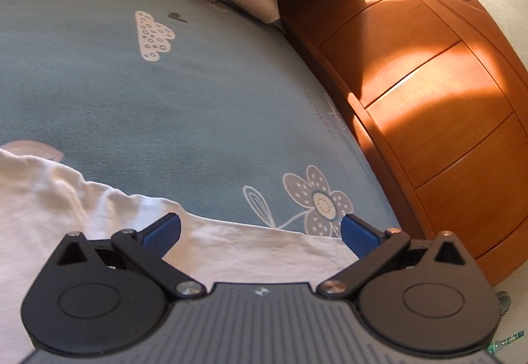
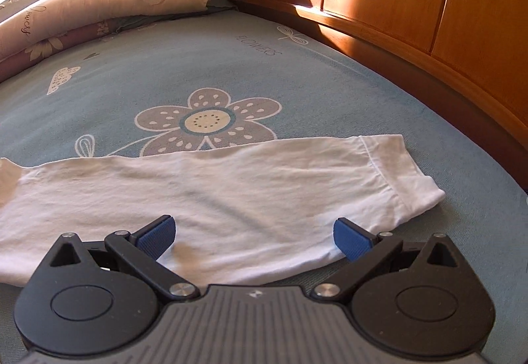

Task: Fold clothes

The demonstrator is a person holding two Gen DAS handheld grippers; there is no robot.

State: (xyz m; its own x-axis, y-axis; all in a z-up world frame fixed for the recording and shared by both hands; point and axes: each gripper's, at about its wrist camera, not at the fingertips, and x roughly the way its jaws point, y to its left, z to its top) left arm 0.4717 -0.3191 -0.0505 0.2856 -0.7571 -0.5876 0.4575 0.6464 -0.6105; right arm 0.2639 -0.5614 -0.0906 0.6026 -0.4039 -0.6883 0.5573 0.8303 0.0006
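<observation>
1. Shirt, white, lies flat on the bed, spread just ahead of the right tongs and beneath their tips.
2. Right tongs stand wide, gripping nothing.
3. Left tongs stand wide too, above the shirt's edge.
4. Its hemmed end lies ahead-right of the right tongs.

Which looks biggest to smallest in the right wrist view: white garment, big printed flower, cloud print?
1. White garment
2. Printed flower
3. Cloud print
The cloud lies farther from the camera, so its true size is unsure.
</observation>
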